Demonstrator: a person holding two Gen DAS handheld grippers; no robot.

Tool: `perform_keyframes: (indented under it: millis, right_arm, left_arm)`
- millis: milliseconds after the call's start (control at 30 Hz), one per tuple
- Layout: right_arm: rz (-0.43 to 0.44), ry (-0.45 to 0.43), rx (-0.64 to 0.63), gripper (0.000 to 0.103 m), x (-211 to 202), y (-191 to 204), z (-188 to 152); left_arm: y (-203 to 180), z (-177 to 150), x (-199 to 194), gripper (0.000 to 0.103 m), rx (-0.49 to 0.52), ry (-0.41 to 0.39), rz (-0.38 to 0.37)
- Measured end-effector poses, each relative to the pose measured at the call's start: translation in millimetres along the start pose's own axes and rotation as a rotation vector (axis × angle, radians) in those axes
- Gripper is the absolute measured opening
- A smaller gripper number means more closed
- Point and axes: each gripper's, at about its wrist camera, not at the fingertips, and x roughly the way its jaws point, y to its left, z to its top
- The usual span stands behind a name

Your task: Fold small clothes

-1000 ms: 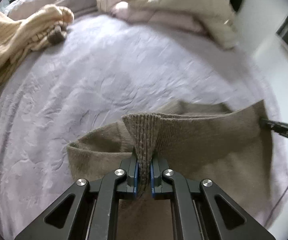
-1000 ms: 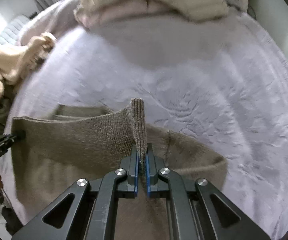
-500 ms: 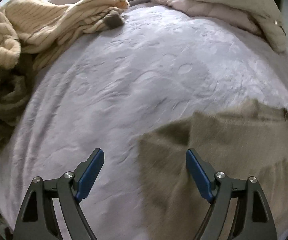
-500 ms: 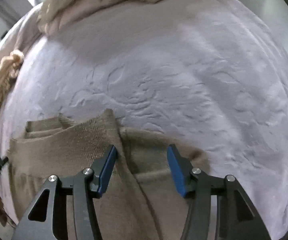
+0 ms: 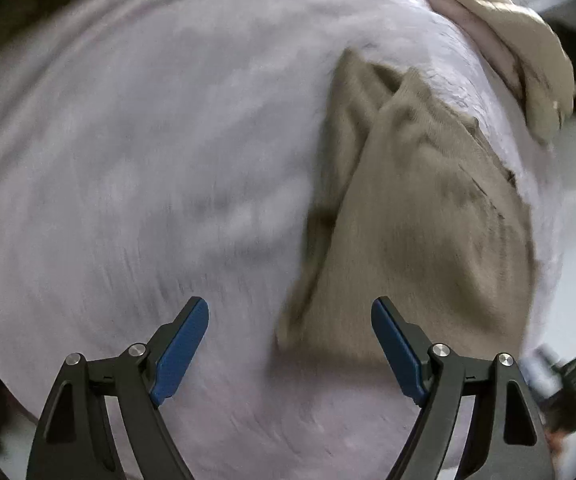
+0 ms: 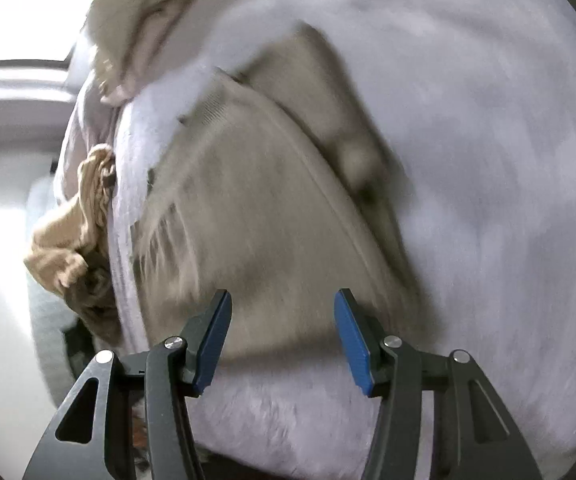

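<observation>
Here both tools, left (image 5: 290,334) and right (image 6: 283,330), gape empty above the beige knit (image 5: 416,216) on the bed (image 5: 127,160).

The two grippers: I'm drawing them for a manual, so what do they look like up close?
Both look alike. The left gripper and the right gripper each have two black metal fingers built from flat linkage bars with triangular cut-outs, joined by round silver pivot screws. Each finger ends in a slim blue textured pad. No cables, printed markings or sleeves show in either wrist view.
</observation>
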Motion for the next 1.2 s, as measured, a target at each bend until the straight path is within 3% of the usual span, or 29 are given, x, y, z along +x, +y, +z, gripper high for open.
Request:
perform_keyframes:
  millis: [100, 167, 267, 300, 333, 367, 400, 567, 667, 767, 900, 1200]
  right_arm:
    - [0.032, -0.016, 0.104, 0.057, 10, -22, -19]
    - [0.042, -0.036, 0.137, 0.057, 20, -26, -15]
    - [0.083, -0.084, 0.22, 0.057, 28, -37, -4]
    - [0.106, -0.106, 0.263, 0.046, 29, -41, -1]
    - [0.119, -0.117, 0.29, 0.029, 28, -42, 1]
    - [0.115, -0.107, 0.292, 0.008, 27, -40, 4]
    - [0.108, -0.104, 0.263, 0.008, 24, -35, 5]
    - [0.0, -0.089, 0.03, 0.008, 12, -1, 9]
    - [-0.08, -0.042, 0.018, 0.008, 31, -15, 13]
    - [-0.095, -0.029, 0.026, 0.008, 39, -20, 14]
    - [-0.122, -0.015, 0.003, 0.013, 34, -9, 10]
    - [-0.195, 0.048, -0.108, 0.016, 32, 34, -23]
  left_arm:
    - [4, -16, 12, 0.084, -0.108, 0.025, -0.087]
    - [1, -16, 20, 0.084, -0.172, 0.014, -0.146]
    - [-8, -11, 25, 0.077, -0.204, -0.015, -0.154]
    - [-11, -8, 26, 0.058, -0.2, -0.025, -0.133]
    - [-14, -6, 27, 0.032, -0.188, -0.03, -0.12]
    - [-14, -6, 26, 0.02, -0.177, -0.028, -0.131]
    - [-13, -6, 23, 0.018, -0.168, -0.029, -0.157]
    - [-24, -21, 1, 0.017, 0.013, -0.088, -0.084]
    - [-18, -26, 10, 0.017, 0.02, -0.073, -0.047]
    - [-10, -27, 11, 0.017, 0.014, -0.072, -0.051]
    - [-17, -27, -1, 0.017, 0.099, -0.1, 0.016]
    - [-16, -37, -17, 0.017, 0.155, -0.093, 0.076]
